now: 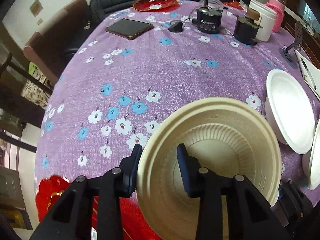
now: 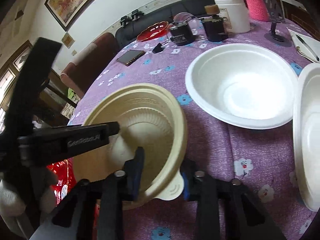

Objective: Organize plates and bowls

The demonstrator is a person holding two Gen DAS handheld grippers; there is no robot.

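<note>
Purple floral cloth covers the desk [image 1: 170, 64], above whose near edge both your left tongs [image 1: 159, 156] and right tongs [image 2: 163, 166] pinch opposite rim walls of the tilted, ribbed cream bowl [image 1: 220, 140]; judged mid-transfer, next release one side and nest it toward the white bowl [image 2: 240, 84] at right.

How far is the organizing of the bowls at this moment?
Done: nothing looks gathered yet. In hand: the cream ribbed plastic bowl, straddled at its rim by the left gripper and the right gripper; whether either clamps it is unclear. Left: the white foam bowl and the second white foam bowl lie separately on the purple flowered tablecloth.
</note>
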